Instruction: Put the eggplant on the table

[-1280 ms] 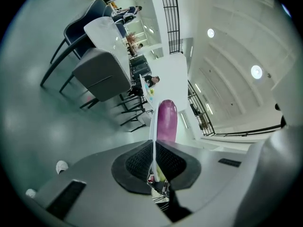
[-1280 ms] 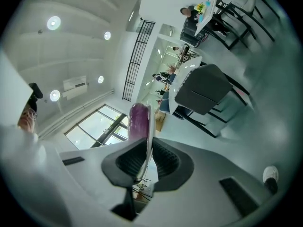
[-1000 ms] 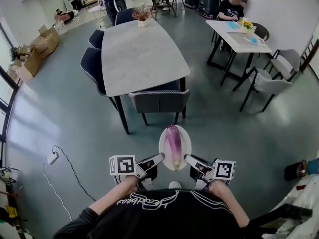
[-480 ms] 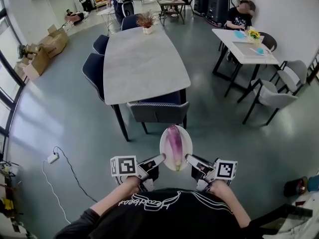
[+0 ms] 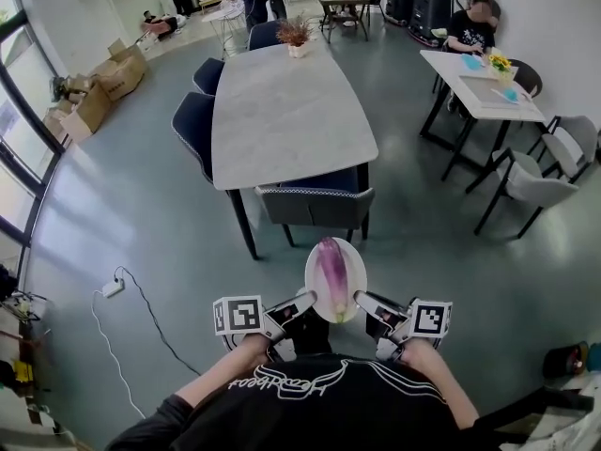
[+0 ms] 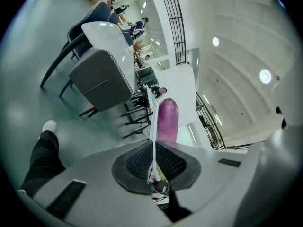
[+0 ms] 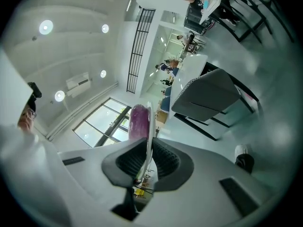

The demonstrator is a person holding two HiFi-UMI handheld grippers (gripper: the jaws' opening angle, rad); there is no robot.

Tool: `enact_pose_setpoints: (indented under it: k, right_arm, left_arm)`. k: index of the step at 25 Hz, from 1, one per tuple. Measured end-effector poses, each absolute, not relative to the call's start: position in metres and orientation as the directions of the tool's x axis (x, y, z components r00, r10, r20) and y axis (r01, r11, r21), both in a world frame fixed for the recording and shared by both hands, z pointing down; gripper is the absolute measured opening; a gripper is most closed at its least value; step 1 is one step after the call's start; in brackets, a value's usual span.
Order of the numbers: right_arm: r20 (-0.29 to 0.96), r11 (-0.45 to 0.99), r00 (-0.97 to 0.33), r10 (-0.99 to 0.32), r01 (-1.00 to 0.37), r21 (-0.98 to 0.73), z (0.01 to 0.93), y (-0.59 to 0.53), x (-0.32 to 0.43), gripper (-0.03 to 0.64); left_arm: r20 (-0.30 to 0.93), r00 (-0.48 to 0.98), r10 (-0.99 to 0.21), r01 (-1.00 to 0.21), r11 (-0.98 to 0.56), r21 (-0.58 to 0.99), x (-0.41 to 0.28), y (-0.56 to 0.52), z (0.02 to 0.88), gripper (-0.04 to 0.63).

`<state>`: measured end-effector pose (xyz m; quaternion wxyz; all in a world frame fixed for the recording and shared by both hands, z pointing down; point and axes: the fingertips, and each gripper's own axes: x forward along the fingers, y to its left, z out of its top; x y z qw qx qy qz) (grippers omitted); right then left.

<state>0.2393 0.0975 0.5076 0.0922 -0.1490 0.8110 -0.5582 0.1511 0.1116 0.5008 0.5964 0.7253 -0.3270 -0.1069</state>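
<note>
Left gripper [image 5: 302, 301] was closed on the left rim of a white plate [image 5: 357, 271], with the thin rim pinched between its pads. Right gripper [image 5: 362, 300] was clamped the same way on the right rim. The eggplant [image 5: 330, 269], purple, was laid lengthwise on the plate, greenish end nearest the person, and was held up over the floor [image 5: 122, 205], not on the table. A long grey table [image 5: 286, 111] was seen ahead, well apart from the plate. A grey chair [image 5: 315, 203] was tucked in at its near end, dark blue chairs [image 5: 192, 125] along its left and a potted plant [image 5: 299, 34] at its far end. The floor was grey-green and glossy, with a white power strip [image 5: 113, 289] and a black cable lying left. Cardboard boxes [image 5: 103, 83] were stacked by the windows. A white table [image 5: 479, 83] with a seated person was noted at right.
</note>
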Motion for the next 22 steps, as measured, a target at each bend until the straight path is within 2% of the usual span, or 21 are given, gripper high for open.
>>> enact_pose_setpoints:
  k: [11,22]
  right_arm:
    - [0.046,0.316,-0.928,-0.369,-0.172,-0.933,0.518,0.069,0.223,0.043]
    - [0.05,0.273,-0.92,-0.389,-0.167,-0.947,0.522,-0.036,0.19,0.044]
  left_arm:
    - [0.222,0.769,-0.6,-0.337,-0.085,0.938,0.135,0.08,0.511,0.021]
    - [0.221,0.776,-0.591,-0.315,-0.06,0.947,0.101,-0.026,0.519,0.021]
